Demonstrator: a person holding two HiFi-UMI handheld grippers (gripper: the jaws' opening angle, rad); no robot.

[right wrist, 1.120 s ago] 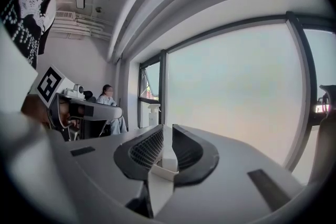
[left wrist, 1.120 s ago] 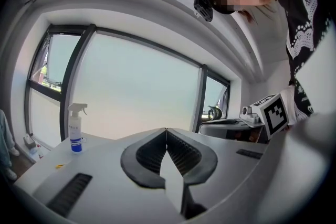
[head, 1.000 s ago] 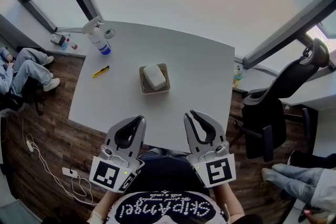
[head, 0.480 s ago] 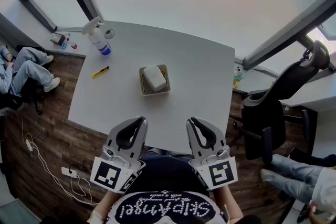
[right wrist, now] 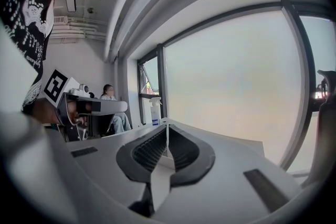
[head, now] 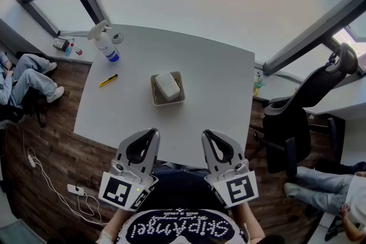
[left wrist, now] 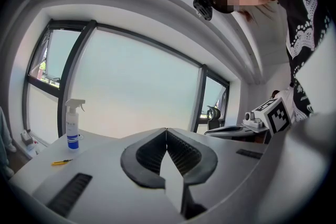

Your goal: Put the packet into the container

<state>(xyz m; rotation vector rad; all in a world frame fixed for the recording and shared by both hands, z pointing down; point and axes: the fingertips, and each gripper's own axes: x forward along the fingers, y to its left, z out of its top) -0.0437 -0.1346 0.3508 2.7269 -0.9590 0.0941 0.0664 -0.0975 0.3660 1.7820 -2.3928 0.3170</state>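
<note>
Packet: the white packet [head: 167, 84] lies inside the container [head: 154, 90], taking up most of its floor.
Container: it stands about mid-tabletop [head: 217, 83], at 12 o'clock from both tools and well apart from them.
Left tool: the left tool [head: 154, 132] hangs over the near edge. Its jaws are together, tip on tip, with nothing between them.
Right tool: the right tool [head: 206, 133] sits beside it at 3 o'clock. Its jaws have just been closing and now meet, with nothing between them.
Step in hand: judging by how things lie, the packet is placed, and what remains is to rest clear of it.
How to do it well: hold both tools low and level at the near edge, jaws closed, and do not reach back toward 12 o'clock. A stray nudge could slide the light container.
Surroundings: a spray bottle [head: 104, 43] stands at 10 o'clock from the container and a yellow cutter [head: 108, 80] lies at 9 o'clock. Both are out of the way.
</note>
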